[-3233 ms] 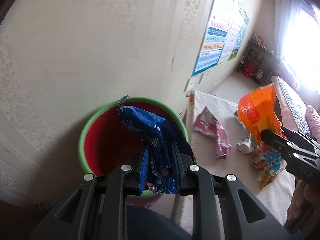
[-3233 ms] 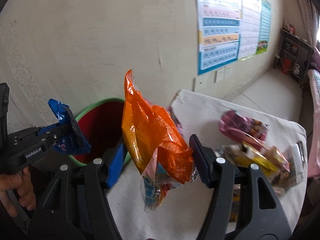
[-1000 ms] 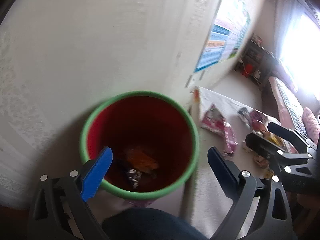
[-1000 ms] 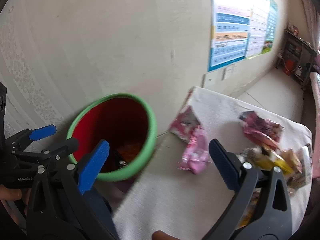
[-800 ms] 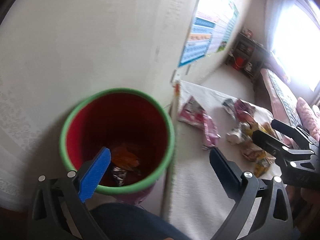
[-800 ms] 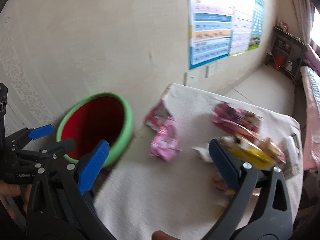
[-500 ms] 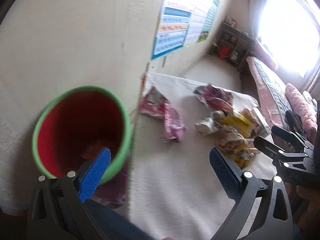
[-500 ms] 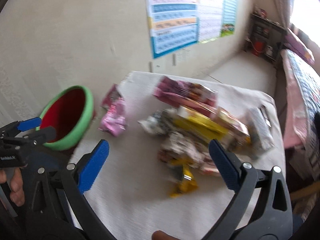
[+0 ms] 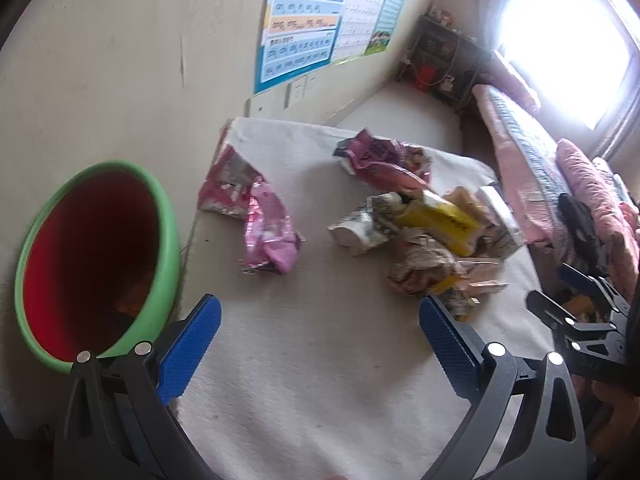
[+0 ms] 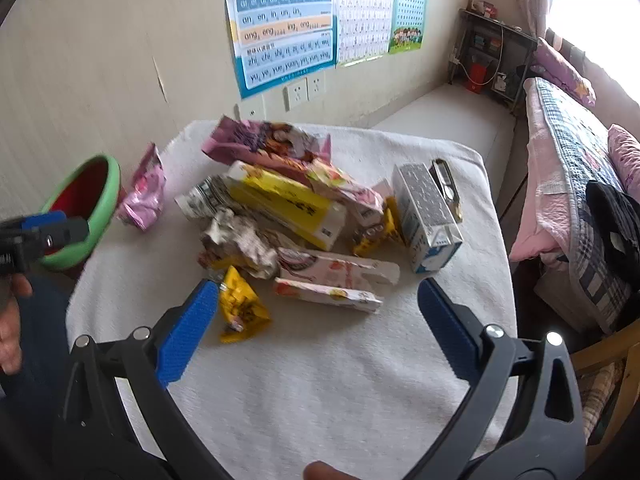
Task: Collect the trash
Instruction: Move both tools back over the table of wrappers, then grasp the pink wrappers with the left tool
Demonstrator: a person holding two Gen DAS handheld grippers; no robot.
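A red bin with a green rim point(image 9: 96, 264) stands left of a white-cloth table point(image 9: 312, 380); it also shows in the right wrist view point(image 10: 84, 208). A pink wrapper point(image 9: 268, 232) lies near the bin. A heap of wrappers holds a yellow box point(image 10: 288, 208), a grey-white carton point(image 10: 428, 216), a crumpled wrapper point(image 10: 240, 244) and a small yellow packet point(image 10: 240, 312). My left gripper point(image 9: 320, 336) is open and empty above the table's near part. My right gripper point(image 10: 320, 316) is open and empty, just in front of the heap.
A wall with posters point(image 10: 288, 20) and sockets runs behind the table. A bed with pink bedding point(image 10: 580, 168) stands to the right. A dark shelf point(image 10: 492, 52) stands in the far corner.
Both grippers let their wrappers go into the bin, opened, and swung right from the bin to the table. The heap of trash is now in front of the right gripper.
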